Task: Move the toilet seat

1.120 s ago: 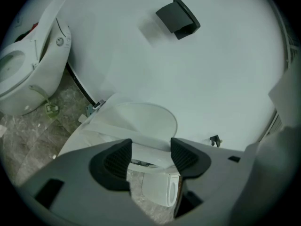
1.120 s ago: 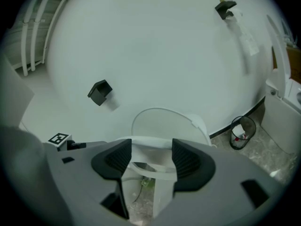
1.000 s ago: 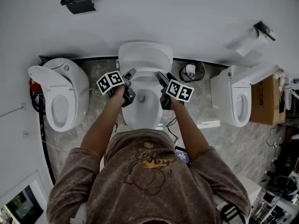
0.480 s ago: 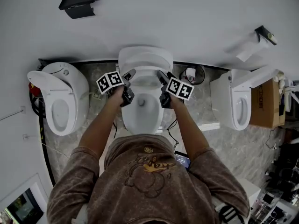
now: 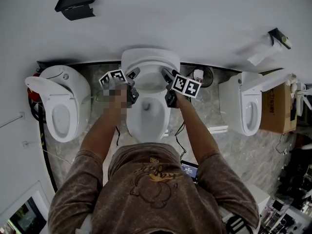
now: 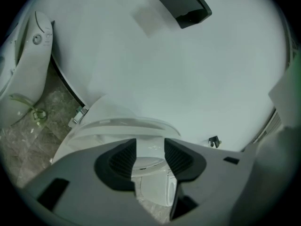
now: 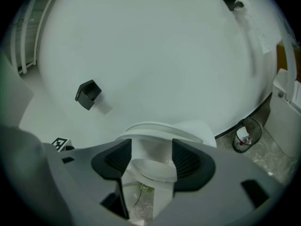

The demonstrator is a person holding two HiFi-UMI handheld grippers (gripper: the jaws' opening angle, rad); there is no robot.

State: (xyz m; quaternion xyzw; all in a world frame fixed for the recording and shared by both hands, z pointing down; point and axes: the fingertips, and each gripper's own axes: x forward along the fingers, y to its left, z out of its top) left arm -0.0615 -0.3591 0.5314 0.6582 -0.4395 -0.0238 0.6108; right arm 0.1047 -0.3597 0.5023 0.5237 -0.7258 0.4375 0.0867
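Note:
The middle toilet's white seat and lid (image 5: 150, 62) stand raised against the wall above the bowl (image 5: 146, 115). My left gripper (image 5: 132, 74) is at the seat's left edge and my right gripper (image 5: 166, 74) at its right edge. In the left gripper view the seat's rim (image 6: 120, 125) arcs just beyond the left gripper (image 6: 150, 145). Its jaws have just been closing, with a gap left and nothing pinched between the pads. In the right gripper view the right gripper (image 7: 151, 147) is open, and the raised seat (image 7: 162, 130) shows past its tips.
A second toilet (image 5: 61, 106) stands at the left with its lid up, a third (image 5: 246, 104) at the right beside a cardboard box (image 5: 279, 104). A small waste bin (image 5: 201, 75) sits by the wall. Cables (image 5: 181, 129) lie on the stone floor. A black bracket (image 5: 75, 3) hangs on the wall.
Both grippers have moved forward over the bowl toward the raised seat and the wall. The person's body has followed them.

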